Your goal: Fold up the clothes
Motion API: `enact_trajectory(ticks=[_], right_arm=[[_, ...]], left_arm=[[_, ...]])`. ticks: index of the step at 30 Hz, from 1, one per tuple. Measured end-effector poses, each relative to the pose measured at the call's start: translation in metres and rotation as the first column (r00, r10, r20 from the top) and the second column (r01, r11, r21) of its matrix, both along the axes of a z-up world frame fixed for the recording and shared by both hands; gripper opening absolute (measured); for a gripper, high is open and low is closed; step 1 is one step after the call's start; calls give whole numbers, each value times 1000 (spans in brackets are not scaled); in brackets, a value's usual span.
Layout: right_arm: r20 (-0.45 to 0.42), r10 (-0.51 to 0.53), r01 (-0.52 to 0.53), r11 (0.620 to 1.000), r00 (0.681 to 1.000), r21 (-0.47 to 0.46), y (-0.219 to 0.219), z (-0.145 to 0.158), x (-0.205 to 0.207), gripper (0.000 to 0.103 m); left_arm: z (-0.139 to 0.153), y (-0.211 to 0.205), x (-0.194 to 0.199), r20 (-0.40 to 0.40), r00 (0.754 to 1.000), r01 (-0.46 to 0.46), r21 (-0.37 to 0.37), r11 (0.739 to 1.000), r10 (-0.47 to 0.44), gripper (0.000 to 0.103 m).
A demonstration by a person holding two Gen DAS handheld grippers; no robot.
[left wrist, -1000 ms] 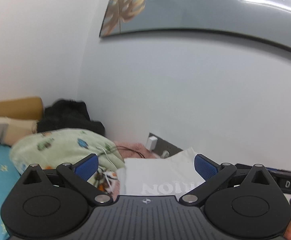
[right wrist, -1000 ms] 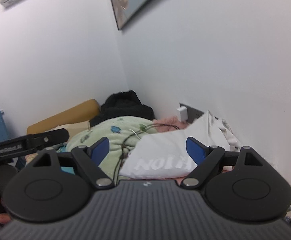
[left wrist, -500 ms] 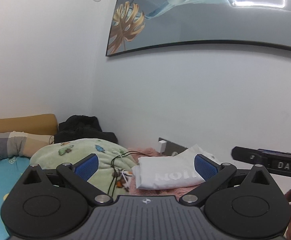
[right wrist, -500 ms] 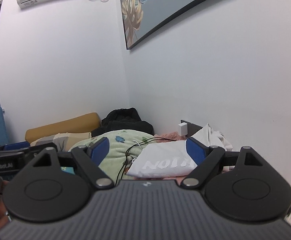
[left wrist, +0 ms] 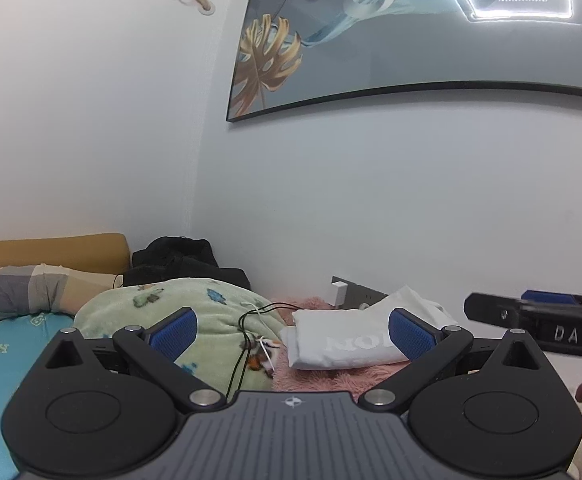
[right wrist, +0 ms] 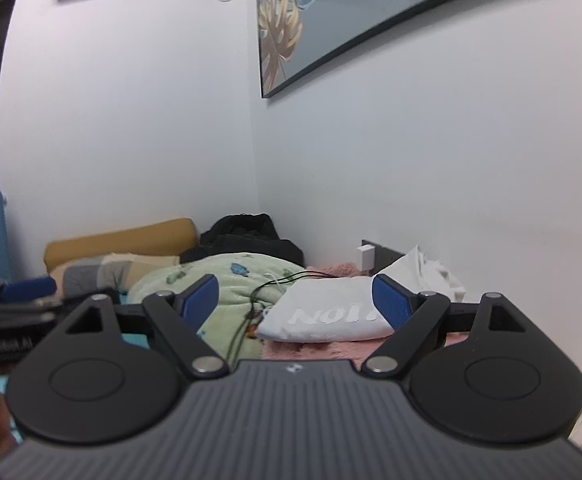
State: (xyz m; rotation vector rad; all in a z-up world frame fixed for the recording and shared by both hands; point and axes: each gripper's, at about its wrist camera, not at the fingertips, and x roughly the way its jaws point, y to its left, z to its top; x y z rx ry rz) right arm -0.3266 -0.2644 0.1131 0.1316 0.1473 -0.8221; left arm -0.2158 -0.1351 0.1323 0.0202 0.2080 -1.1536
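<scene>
A folded white T-shirt [left wrist: 343, 344] with grey lettering lies on a pink fluffy cover by the wall; it also shows in the right wrist view [right wrist: 327, 316]. My left gripper [left wrist: 291, 332] is open and empty, held back from the shirt and level with it. My right gripper [right wrist: 295, 304] is open and empty, also short of the shirt. The right gripper's side [left wrist: 539, 320] shows at the right edge of the left wrist view. The left gripper's side [right wrist: 15, 312] shows at the left of the right wrist view. More crumpled white cloth [right wrist: 427, 268] lies behind the shirt.
A green patterned blanket [left wrist: 195, 312] with black and white cables [left wrist: 251, 332] lies left of the shirt. Black clothing [left wrist: 183, 260], a tan bolster [left wrist: 51, 248] and a plaid pillow [left wrist: 31, 288] lie behind it. A white charger [left wrist: 339, 292] sits in a wall socket. A large picture [left wrist: 411, 32] hangs above.
Both grippers have pulled back and risen away from the folded shirt, which looks smaller and farther now. More wall, the picture and the air conditioner have come into view. Both stay open.
</scene>
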Motion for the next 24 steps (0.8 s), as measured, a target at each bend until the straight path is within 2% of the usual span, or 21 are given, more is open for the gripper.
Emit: enact_trajectory(ticks=[24], right_arm=[[-13,-17,18,1000,1000,20,9,-2,-4,85]], left_arm=[[3,8,-13,14,1000,-18,10,1000,17,103]])
